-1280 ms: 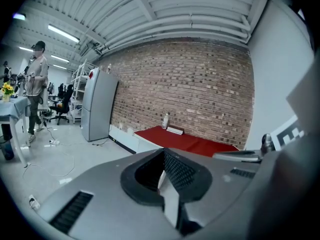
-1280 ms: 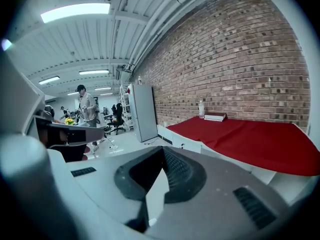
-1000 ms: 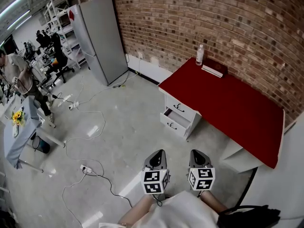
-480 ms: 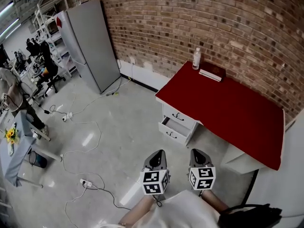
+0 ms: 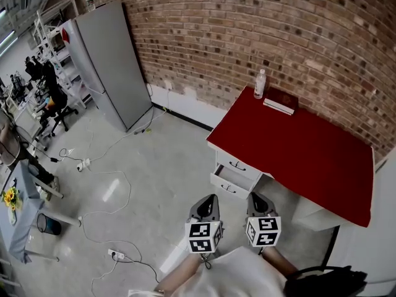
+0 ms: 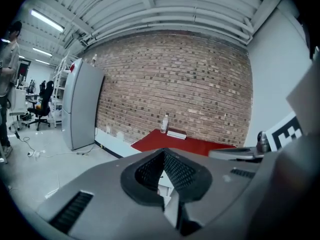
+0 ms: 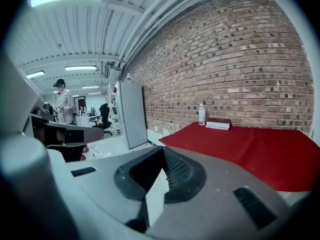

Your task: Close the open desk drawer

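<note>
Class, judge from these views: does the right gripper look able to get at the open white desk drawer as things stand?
Probably yes. The right gripper hangs short of the open white drawer under the red-topped desk, and nothing visible stands between them. A forward and downward reach looks enough.

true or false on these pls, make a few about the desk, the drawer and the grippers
1. The desk's lower drawer is pulled out. True.
2. The left gripper is touching the drawer. False: it is in the air short of the desk, clear of the drawer.
3. A bottle stands on the desk near a book. True.
4. The right gripper holds the bottle. False: its jaws are together with nothing between them, and the bottle stands at the far end of the desk by the wall.
5. The desk top is blue. False: it is red.
</note>
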Action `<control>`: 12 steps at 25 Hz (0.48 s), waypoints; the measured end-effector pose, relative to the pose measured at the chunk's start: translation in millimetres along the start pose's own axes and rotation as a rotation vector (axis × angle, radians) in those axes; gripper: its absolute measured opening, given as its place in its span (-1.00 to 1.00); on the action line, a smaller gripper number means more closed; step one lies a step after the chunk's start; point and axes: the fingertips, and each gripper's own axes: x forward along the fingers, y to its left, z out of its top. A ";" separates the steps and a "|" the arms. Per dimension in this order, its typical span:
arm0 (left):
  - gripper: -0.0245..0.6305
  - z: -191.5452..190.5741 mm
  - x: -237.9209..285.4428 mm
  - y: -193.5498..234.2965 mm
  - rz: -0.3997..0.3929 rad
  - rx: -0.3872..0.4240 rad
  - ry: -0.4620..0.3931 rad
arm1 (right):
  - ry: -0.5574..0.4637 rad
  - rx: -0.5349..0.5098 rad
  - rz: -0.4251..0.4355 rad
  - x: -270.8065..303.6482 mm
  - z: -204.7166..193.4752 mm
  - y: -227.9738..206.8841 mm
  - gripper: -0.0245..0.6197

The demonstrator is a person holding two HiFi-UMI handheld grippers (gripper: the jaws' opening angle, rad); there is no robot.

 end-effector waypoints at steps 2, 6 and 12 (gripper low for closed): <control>-0.90 6.5 10.3 12.0 -0.010 0.006 0.003 | -0.001 0.004 -0.015 14.5 5.3 3.0 -0.93; -0.90 19.6 31.5 30.9 -0.038 0.020 0.004 | -0.001 0.002 -0.051 39.5 16.3 5.0 -0.93; -0.90 33.9 59.7 44.2 -0.090 0.041 0.008 | -0.011 0.019 -0.097 67.2 28.6 2.2 -0.93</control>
